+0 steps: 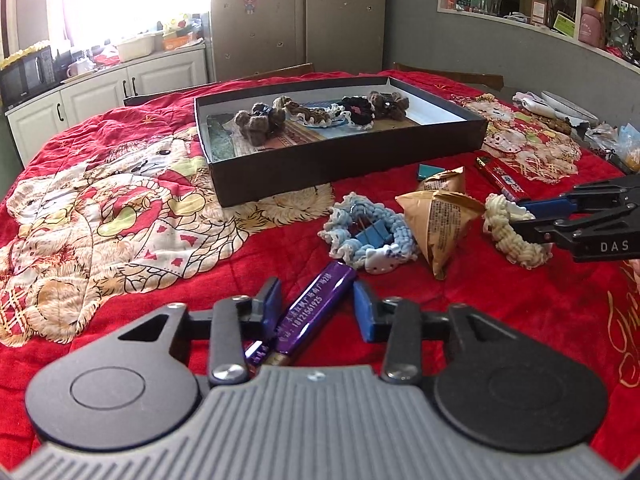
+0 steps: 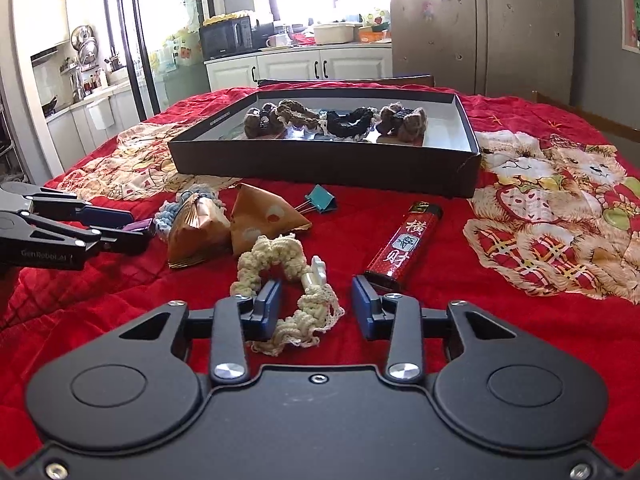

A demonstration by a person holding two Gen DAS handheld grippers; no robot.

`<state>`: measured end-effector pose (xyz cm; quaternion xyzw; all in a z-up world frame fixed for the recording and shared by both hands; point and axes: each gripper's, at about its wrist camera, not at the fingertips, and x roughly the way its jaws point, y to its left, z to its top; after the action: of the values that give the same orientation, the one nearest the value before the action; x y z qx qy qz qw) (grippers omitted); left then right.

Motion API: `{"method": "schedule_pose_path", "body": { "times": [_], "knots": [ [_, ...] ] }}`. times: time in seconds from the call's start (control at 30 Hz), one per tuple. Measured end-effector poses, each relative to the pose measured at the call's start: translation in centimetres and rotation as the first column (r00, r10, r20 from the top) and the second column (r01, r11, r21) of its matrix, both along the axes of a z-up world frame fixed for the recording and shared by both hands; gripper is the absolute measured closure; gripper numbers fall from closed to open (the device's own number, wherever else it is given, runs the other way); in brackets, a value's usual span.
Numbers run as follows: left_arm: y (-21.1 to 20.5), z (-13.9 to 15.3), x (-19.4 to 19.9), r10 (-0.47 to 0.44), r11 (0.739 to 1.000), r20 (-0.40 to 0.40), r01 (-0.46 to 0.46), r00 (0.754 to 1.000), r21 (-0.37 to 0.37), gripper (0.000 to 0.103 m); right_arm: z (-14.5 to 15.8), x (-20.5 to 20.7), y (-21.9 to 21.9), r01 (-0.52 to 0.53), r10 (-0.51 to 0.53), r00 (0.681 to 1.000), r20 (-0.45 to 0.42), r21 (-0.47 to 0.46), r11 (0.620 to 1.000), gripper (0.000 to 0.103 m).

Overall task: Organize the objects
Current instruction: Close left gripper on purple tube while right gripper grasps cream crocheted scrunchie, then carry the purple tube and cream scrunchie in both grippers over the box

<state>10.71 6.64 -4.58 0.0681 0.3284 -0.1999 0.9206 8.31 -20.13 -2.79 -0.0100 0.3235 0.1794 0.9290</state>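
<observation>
A purple lighter (image 1: 310,310) lies slantwise on the red quilt between the pads of my left gripper (image 1: 316,288), which press its two sides; the right wrist view shows the same pinch (image 2: 134,226). A cream crochet scrunchie (image 2: 280,258) lies under my right gripper (image 2: 316,286). One strand sits between the pads, the left pad rests over the ring's hole, and a gap shows at the right pad. The black box (image 1: 348,156) beyond holds several brown and black scrunchies.
Between the grippers lie a blue scrunchie (image 1: 372,236) with a cat charm, two brown triangular packets (image 2: 196,232) (image 2: 264,220), a teal binder clip (image 2: 320,198) and a red lighter (image 2: 404,246). Clutter sits at the quilt's far right edge (image 1: 560,112).
</observation>
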Motion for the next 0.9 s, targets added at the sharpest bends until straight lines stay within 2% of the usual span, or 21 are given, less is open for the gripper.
{"method": "schedule_pose_path", "body": {
  "times": [0.07,0.27,0.43,0.9],
  "knots": [
    [0.0,0.0,0.0,-0.001,1.0,-0.004,0.001,1.0,-0.005,0.07,0.0,0.0,0.0,0.001,-0.001,1.0,0.001,-0.002,1.0,0.072],
    [-0.1,0.1,-0.2,0.003,1.0,-0.008,-0.003,1.0,-0.005,0.077,0.0,-0.1,0.0,0.002,-0.002,1.0,0.002,-0.002,1.0,0.083],
    [-0.1,0.2,-0.3,0.012,1.0,-0.016,-0.012,1.0,-0.014,0.078,0.0,-0.2,-0.1,0.001,-0.001,1.0,0.006,-0.001,1.0,0.09],
    [0.5,1.1,-0.6,0.034,0.998,-0.014,-0.035,0.999,-0.06,0.08,0.4,-0.5,-0.4,0.002,-0.003,1.0,0.021,0.022,1.0,0.091]
  ]
}}
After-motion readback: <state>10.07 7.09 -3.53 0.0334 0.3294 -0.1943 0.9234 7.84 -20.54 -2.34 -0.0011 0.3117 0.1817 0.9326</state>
